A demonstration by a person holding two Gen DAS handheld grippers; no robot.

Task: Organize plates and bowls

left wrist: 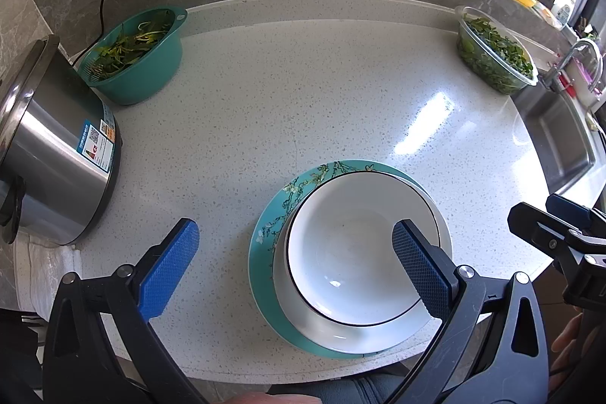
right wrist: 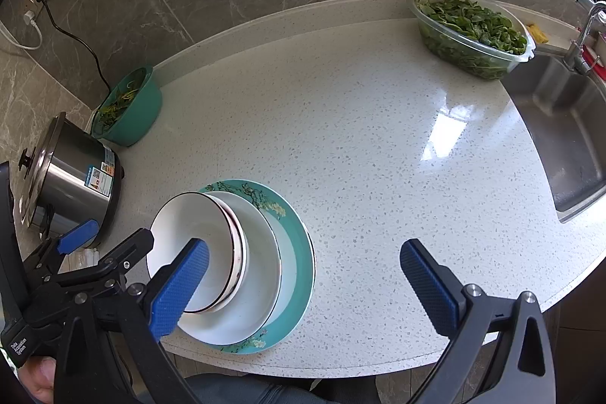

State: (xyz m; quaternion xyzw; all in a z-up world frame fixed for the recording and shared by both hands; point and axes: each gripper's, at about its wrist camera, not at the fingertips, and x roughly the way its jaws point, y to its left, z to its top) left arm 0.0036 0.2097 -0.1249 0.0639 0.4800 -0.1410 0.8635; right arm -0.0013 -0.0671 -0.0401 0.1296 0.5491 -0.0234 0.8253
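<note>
A white bowl with a black rim sits on a white plate, which lies on a teal flowered plate near the counter's front edge. My left gripper is open wide. Its left finger is over bare counter and its right finger is over the bowl's right side; contact cannot be told. In the right wrist view the same stack shows two black rims, one inside the other, on the bowl, white plate and teal plate. My right gripper is open and holds nothing, its left finger in front of the bowl.
A steel pot with a lid stands at the left, a teal colander of greens behind it. A clear tub of greens sits at the back right beside the sink and tap. A person's hand shows at the lower right.
</note>
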